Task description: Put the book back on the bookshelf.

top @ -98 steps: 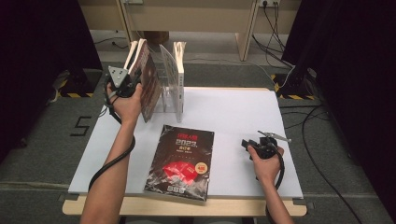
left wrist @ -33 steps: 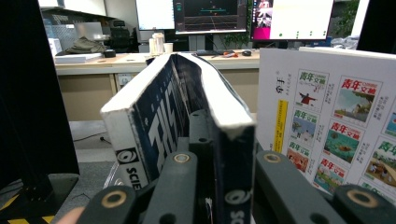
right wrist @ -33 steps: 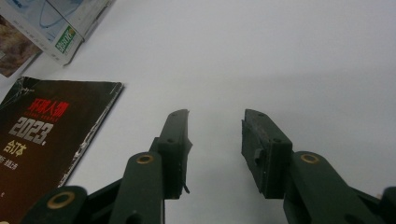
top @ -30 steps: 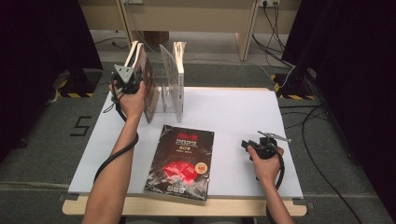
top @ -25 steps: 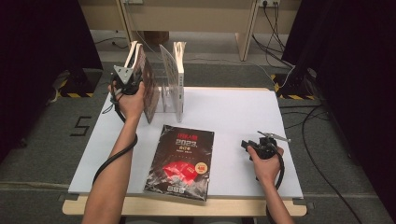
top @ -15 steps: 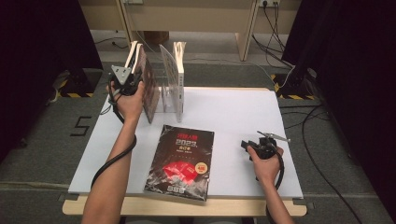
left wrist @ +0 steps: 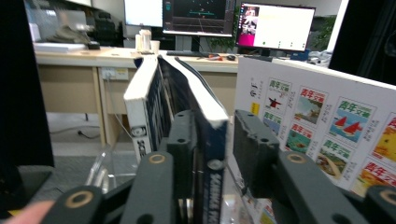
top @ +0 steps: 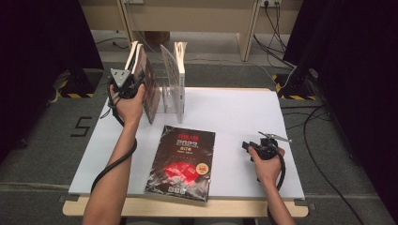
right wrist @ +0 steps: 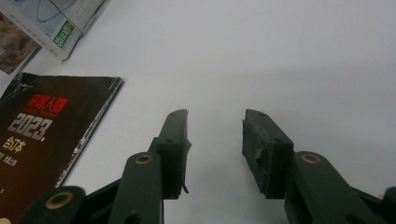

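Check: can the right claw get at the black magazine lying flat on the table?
Probably yes. The right claw stands open and empty beside the black magazine, with bare white table between them and nothing lying across the near edge.

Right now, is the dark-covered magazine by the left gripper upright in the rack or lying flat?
Upright, leaning slightly: the dark-covered magazine stands on edge in the clear rack. The left gripper has just been opening, jaws astride its spine.

A white worktop [top: 234, 112] with a pale wooden front edge stands on grey carpet [top: 51, 154]. Black curtains [top: 42, 56] close in both sides. Behind runs a light wooden desk [left wrist: 79, 74] carrying lit monitors [left wrist: 275, 25]. Cables [top: 324, 117] trail over the floor at the right, and yellow-black hazard tape [top: 72, 95] marks dark bases.
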